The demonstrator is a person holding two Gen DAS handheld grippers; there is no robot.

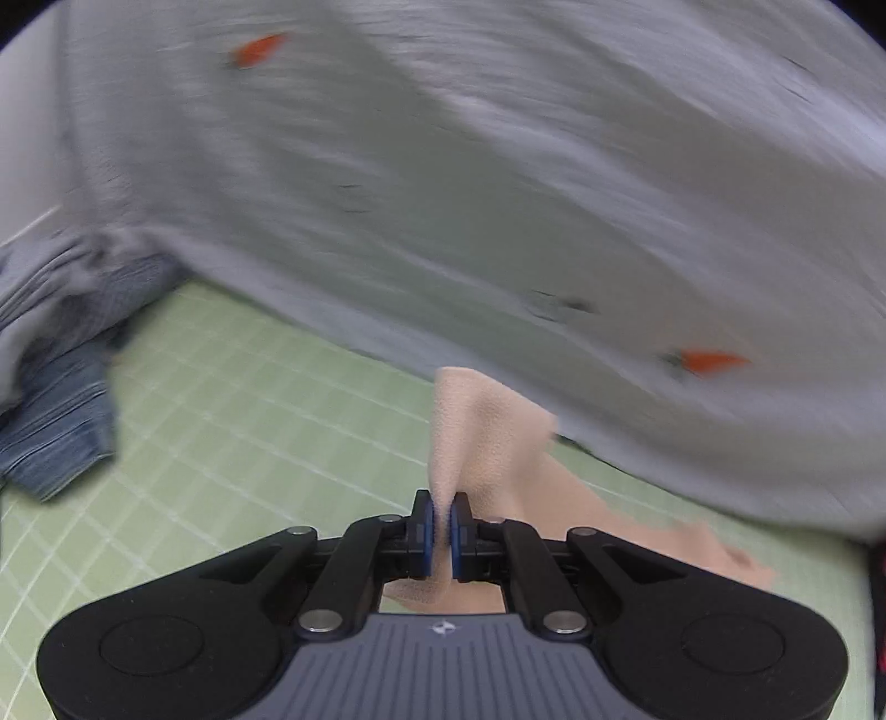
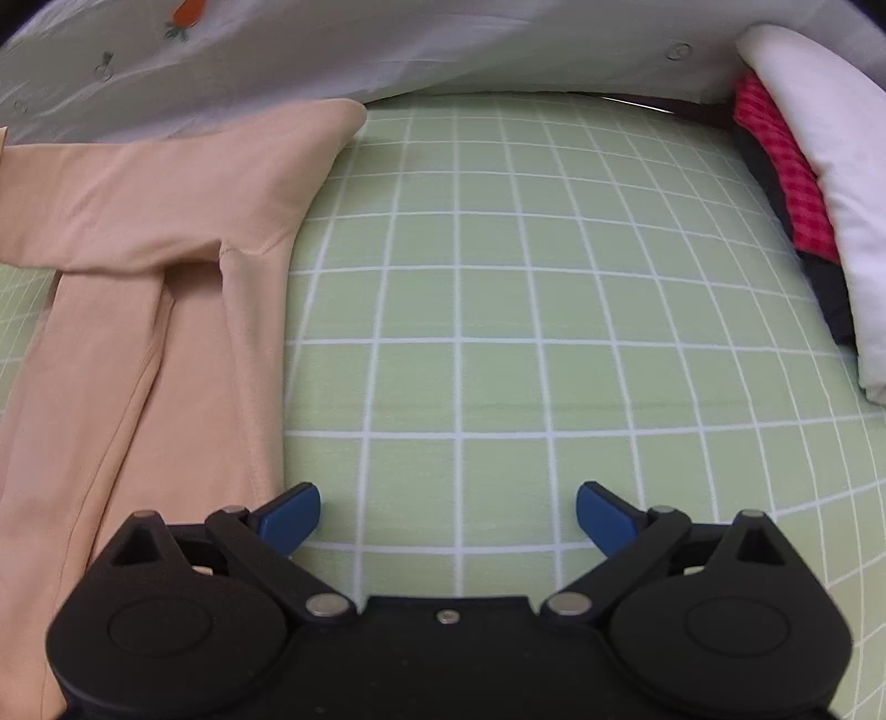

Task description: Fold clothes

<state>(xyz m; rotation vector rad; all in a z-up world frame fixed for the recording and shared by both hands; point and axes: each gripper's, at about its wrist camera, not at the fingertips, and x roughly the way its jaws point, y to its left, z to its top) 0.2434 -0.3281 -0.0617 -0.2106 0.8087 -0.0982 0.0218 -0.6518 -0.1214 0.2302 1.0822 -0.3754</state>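
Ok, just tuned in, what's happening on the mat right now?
A person is folding a peach garment on the green grid mat. The left claw is shut on a pinch of its fabric and lifts it; that view is motion-blurred. The right claw hovers open over bare mat beside the garment, holding nothing. A white carrot-print cloth lies behind, with other clothes piled at the right edge.

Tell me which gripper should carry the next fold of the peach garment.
Left, probably. The left gripper is already shut on a pinch of the peach fabric garment. The right gripper is open and empty over the bare green gridded mat, beside the garment's edge.
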